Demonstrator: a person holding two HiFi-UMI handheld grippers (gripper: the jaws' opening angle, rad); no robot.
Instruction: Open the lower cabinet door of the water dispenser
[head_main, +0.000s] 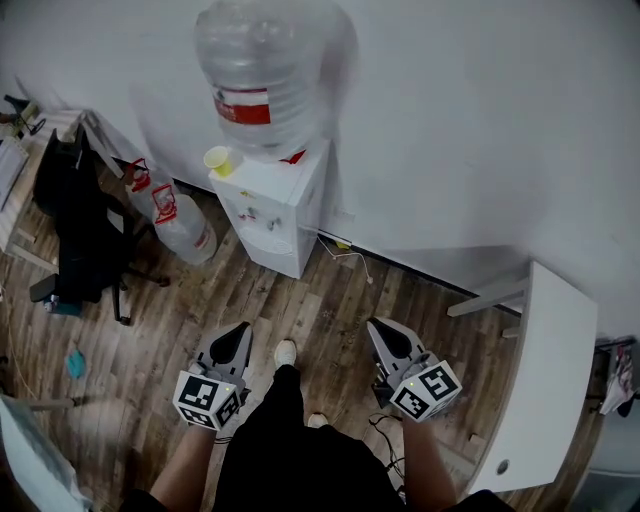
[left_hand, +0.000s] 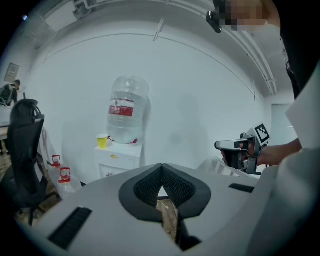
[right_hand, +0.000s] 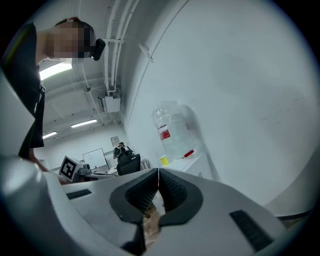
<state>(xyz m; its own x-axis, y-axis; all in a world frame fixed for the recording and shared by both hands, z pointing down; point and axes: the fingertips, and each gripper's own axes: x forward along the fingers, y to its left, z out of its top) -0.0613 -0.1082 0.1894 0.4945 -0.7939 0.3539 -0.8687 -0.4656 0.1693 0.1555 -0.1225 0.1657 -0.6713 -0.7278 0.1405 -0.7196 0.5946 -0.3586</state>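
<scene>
Left gripper (head_main: 240, 330), right gripper (head_main: 376, 328): ribbed black jaws together, empty; boxy white dispenser (head_main: 280, 215) ahead.

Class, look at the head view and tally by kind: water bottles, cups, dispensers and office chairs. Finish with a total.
Bottles: 3
Cup: 1
Dispenser: 1
Chair: 1
Total: 6

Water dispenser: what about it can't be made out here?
- Head view: water dispenser is small and seen steeply from above; the lower door handle and hinge side are unreadable.
- Left gripper view: left gripper hides the lower cabinet.
- Right gripper view: right gripper hides it too; dispenser blurred.
</scene>
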